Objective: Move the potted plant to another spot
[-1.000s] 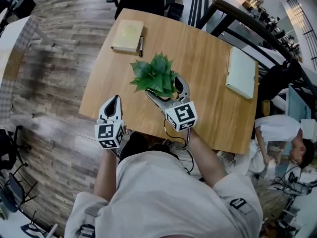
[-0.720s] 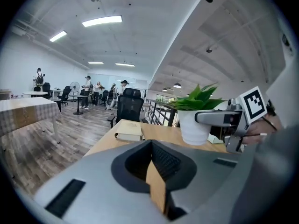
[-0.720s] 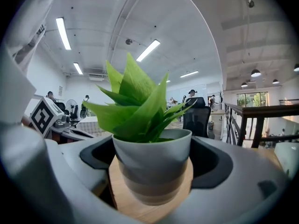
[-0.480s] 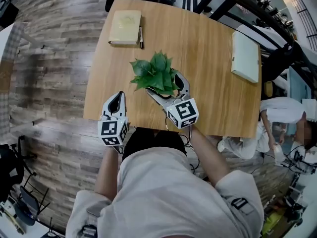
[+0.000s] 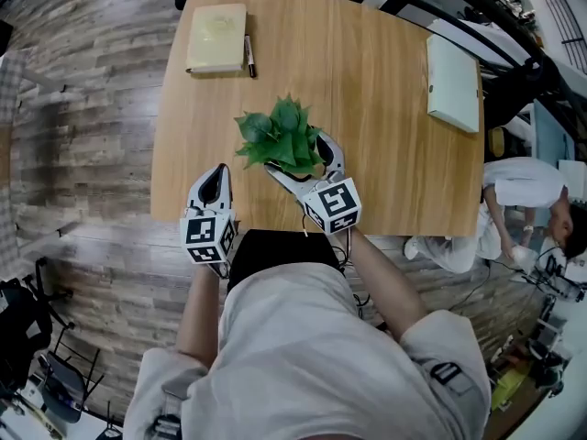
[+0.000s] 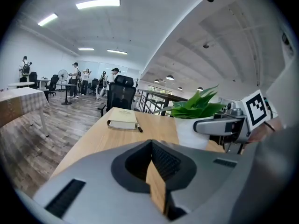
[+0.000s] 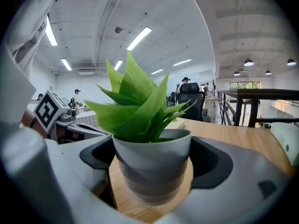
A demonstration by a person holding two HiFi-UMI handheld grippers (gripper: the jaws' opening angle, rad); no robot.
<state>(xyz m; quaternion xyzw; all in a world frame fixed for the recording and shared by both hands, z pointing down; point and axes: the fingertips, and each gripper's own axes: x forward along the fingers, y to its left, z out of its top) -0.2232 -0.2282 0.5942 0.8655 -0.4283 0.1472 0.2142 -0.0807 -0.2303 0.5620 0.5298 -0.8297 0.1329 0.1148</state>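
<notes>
Our right gripper [image 5: 300, 160] grips the potted plant [image 7: 152, 167]
It stands upright at twelve o'clock between those jaws; our left gripper [image 5: 216, 174], closed and empty, sits at its eight.

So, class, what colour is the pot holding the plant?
The pot is white; it shows best in the right gripper view.

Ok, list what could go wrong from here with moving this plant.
1. The right gripper holds the potted plant by its smooth, tapering pot, on two sides only; it may slip or tilt on lifting.
2. The left gripper, jaws together and empty, sits close beside it; a swing to the left could knock the leaves.
</notes>
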